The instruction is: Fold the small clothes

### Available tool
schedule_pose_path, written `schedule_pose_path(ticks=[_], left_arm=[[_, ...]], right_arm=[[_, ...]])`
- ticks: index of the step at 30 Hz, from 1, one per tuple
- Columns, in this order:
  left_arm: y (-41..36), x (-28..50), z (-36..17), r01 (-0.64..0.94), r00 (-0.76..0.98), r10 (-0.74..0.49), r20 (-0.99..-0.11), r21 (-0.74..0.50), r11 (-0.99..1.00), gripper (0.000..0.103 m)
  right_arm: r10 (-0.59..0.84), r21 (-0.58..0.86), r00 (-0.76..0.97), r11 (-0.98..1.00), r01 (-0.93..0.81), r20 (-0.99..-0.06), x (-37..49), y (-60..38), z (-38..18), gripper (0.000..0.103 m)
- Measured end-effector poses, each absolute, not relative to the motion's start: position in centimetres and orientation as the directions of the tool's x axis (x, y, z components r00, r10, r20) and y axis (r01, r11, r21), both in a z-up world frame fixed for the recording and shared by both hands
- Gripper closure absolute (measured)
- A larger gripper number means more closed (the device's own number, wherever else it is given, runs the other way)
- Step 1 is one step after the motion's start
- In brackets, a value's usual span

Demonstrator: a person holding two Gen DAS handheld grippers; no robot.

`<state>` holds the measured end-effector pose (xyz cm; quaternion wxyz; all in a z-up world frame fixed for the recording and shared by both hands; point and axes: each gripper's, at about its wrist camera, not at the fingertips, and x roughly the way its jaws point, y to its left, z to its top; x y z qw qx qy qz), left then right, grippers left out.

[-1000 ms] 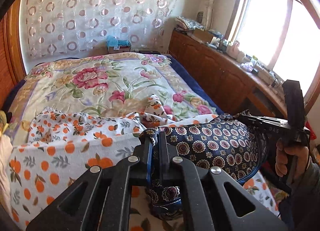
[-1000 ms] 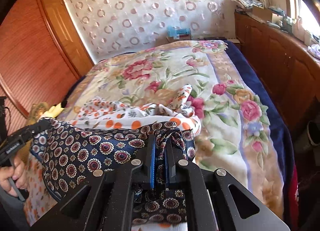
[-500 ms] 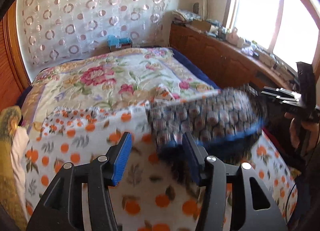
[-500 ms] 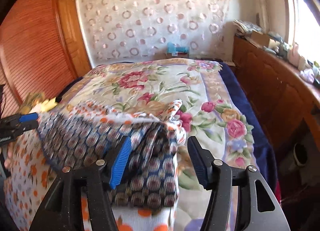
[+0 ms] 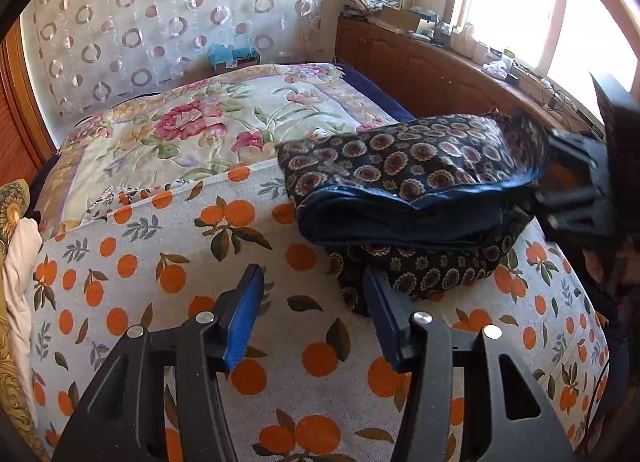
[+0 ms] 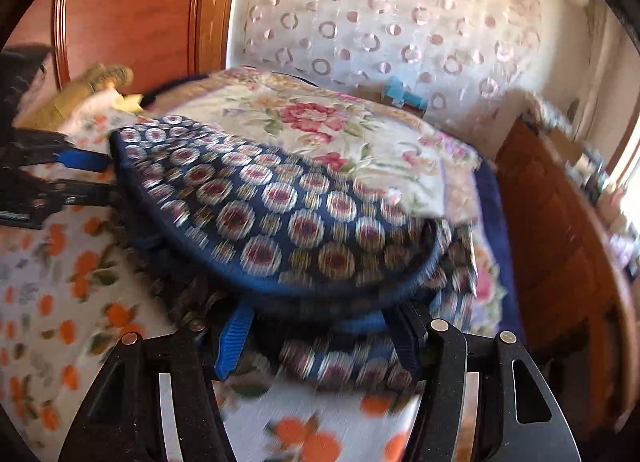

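Resting folded on the orange-print cloth (image 5: 168,254), the dark medallion garment (image 5: 412,165) lies free of our left gripper (image 5: 316,318) and right gripper (image 6: 316,342), both jaws parted and empty, so its springy top layer may flop open if left unpressed.

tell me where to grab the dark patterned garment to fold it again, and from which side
Probably the blue-trimmed folded edge of the dark patterned garment, coming in low from the near side. In the left wrist view that edge bulges up off the orange-print cloth as a thick stacked lip, so a gripper could close over all layers at once. The left gripper is open just in front.
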<state>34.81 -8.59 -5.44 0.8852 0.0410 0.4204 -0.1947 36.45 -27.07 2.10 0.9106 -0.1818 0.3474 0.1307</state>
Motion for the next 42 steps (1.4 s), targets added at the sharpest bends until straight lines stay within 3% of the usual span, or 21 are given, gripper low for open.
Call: schedule_pose_path(ticks=[6, 13, 21, 29, 30, 31, 32, 33, 34, 35, 36, 42], left_arm=[[-9.2, 36.0, -5.5, 0.378, 0.57, -0.312, -0.76, -0.095, 0.921, 0.05], [-10.2, 37.7, -5.5, 0.384, 0.533, -0.378, -0.757, -0.181, 0.905, 0.05], [-8.9, 36.0, -2.9, 0.354, 0.637, -0.423, -0.645, -0.243, 0.903, 0.05], [-11.4, 38.0, -6.8, 0.347, 0.493, -0.424, -0.76, -0.275, 0.897, 0.05], [-11.5, 37.9, -7.1, 0.347, 0.487, -0.431, -0.76, -0.285, 0.894, 0.054], [-11.7, 37.6, -7.2, 0.36, 0.486, -0.441, -0.754, -0.287, 0.887, 0.068], [-11.9, 37.4, -7.1, 0.372, 0.487, -0.438, -0.755, -0.275, 0.887, 0.082], [-12.1, 37.3, -7.1, 0.38, 0.489, -0.432, -0.758, -0.26, 0.888, 0.086], [-12.3, 37.1, -7.0, 0.39, 0.489, -0.427, -0.761, -0.247, 0.887, 0.093], [-12.4, 37.0, -6.9, 0.398, 0.486, -0.431, -0.76, -0.246, 0.884, 0.095], [-12.2, 37.0, -6.9, 0.401, 0.484, -0.434, -0.76, -0.248, 0.882, 0.095], [-9.9, 33.7, -3.6, 0.428, 0.524, -0.454, -0.72, -0.238, 0.872, 0.097]], right_arm=[[0.087, -0.213, 0.746, 0.931, -0.296, -0.66, 42.6, -27.2, 3.5, 0.04], [0.159, -0.057, 0.708, 0.961, -0.271, -0.688, 42.7, -30.5, 2.5, 0.04], [0.156, 0.052, 0.672, 0.983, -0.174, -0.724, 40.6, -35.7, 0.3, 0.039], [0.261, 0.209, 0.627, 0.965, -0.157, -0.734, 41.7, -38.0, 0.1, 0.039], [0.271, 0.217, 0.626, 0.962, -0.163, -0.731, 41.5, -38.5, 0.2, 0.039], [0.275, 0.219, 0.629, 0.961, -0.167, -0.727, 41.4, -38.7, 0.3, 0.039], [0.283, 0.225, 0.632, 0.959, -0.172, -0.721, 41.5, -39.1, 0.1, 0.048], [0.306, 0.24, 0.627, 0.952, -0.19, -0.717, 41.3, -39.2, 0.2, 0.065], [0.306, 0.237, 0.625, 0.952, -0.195, -0.718, 41.4, -39.0, 0.1, 0.07], [0.293, 0.221, 0.628, 0.956, -0.193, -0.721, 41.2, -39.0, 0.2, 0.087], [0.292, 0.212, 0.626, 0.956, -0.201, -0.723, 41.1, -39.0, 0.2, 0.094], [0.317, 0.192, 0.64, 0.947, -0.259, -0.7, 38.5, -38.3, 1.7, 0.098]])
